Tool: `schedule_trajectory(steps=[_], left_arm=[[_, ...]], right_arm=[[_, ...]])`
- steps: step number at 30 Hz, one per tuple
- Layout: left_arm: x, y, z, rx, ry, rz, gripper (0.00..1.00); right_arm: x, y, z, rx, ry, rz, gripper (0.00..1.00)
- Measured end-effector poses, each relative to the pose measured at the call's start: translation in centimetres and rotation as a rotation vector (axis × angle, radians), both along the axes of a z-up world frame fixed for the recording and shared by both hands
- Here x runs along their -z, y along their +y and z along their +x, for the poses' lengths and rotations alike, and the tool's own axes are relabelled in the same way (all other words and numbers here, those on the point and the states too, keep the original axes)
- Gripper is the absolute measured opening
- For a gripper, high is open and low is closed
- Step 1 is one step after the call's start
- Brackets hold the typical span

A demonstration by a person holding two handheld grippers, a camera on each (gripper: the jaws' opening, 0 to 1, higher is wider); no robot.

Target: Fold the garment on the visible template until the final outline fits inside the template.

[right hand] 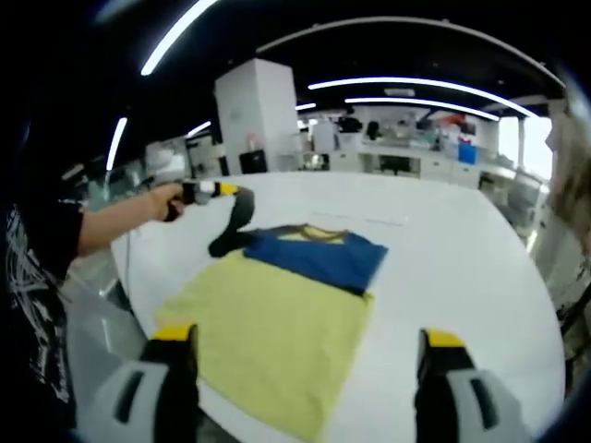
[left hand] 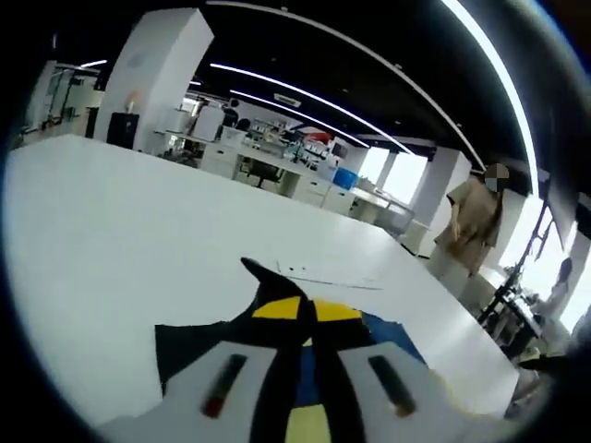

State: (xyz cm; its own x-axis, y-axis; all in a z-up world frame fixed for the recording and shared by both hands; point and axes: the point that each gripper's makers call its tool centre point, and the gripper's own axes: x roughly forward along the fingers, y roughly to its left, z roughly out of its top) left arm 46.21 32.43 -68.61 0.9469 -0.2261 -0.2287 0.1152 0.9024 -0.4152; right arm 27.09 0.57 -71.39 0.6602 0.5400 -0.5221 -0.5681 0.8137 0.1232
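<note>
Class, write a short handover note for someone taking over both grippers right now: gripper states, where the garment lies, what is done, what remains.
Left gripper: shut on the shirt's dark sleeve, lifted at the far-left corner.
Right gripper: open, empty, at the near edge of the table.
Shirt: spread flat on the table, yellow body nearest, blue part folded over at the far end.
Done: one fold at the far end.
Left: fold the held sleeve in, then the yellow body. I cannot make out the template outline clearly, so check the fit.

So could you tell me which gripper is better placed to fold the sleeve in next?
Left, probably: the left gripper is shut on the sleeve, lifted off the table. The right gripper is open, short of the garment.
</note>
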Motion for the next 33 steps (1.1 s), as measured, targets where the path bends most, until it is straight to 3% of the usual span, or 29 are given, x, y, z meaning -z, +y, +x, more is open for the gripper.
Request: schedule_trajectory(steps=[10,33], left_arm=[[0.0,-5.3,1.4,0.056,-0.033,-0.143,0.0],[1.9,-14.9,1.9,0.153,-0.056,-0.361,0.0]], right_arm=[[0.7,0.8,-0.1,-0.016,0.015,-0.002,0.99],[2.7,1.3,-0.1,-0.04,0.053,0.015,0.99]])
